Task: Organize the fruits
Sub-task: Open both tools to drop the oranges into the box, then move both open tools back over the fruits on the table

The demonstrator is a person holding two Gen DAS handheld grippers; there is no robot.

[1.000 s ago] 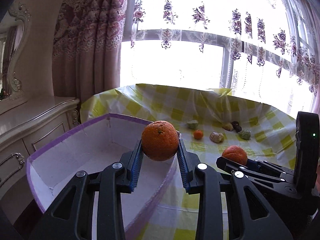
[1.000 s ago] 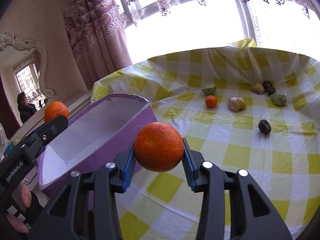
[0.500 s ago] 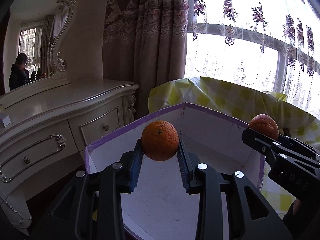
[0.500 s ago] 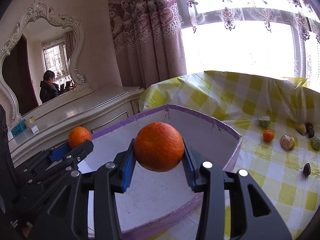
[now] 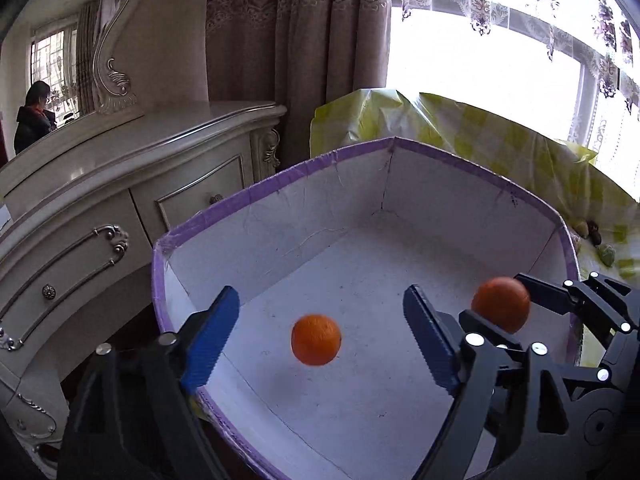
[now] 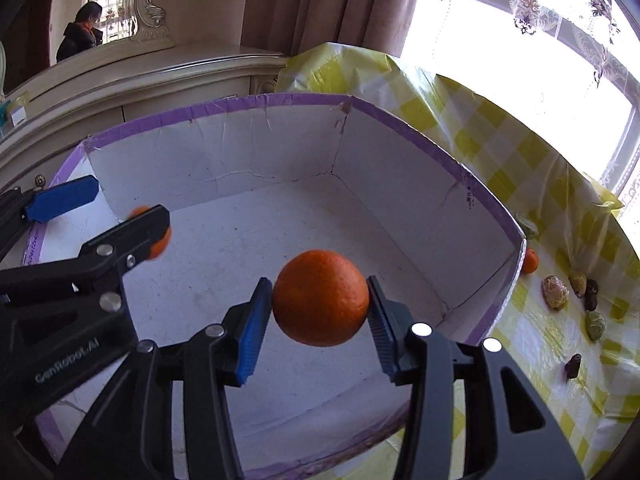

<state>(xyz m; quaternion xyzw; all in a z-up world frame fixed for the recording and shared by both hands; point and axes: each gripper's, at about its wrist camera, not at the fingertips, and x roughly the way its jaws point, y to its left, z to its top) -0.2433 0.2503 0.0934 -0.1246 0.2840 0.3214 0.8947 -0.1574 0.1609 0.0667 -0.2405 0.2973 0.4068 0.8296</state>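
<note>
Two oranges are over the white box with the purple rim point(image 5: 276, 184), one for each claw. At the far left stands a cream dresser point(image 5: 120, 184) with a mirror point(image 5: 60, 60) above it, just beside the box. Over the near left part of the box the left gripper point(image 5: 320, 336) has its blue pads spread wide apart and grips nothing; a small orange point(image 5: 316, 340) sits between them without touching either pad, blurred, inside the box walls, and whether it rests on the floor cannot be told. To the right, the right gripper point(image 6: 320, 308) is closed on a larger orange point(image 6: 320, 298), both pads pressed to its sides, held above the white floor of the box near its middle. In the left wrist view that same fruit shows at the right, above the near right part of the box. Farther right, outside the box, the yellow checked tablecloth point(image 6: 540, 184) carries a small tangerine point(image 6: 530, 261) touching the box wall, and a scatter of small brown and green fruits point(image 6: 555, 292) well apart from it.
</note>
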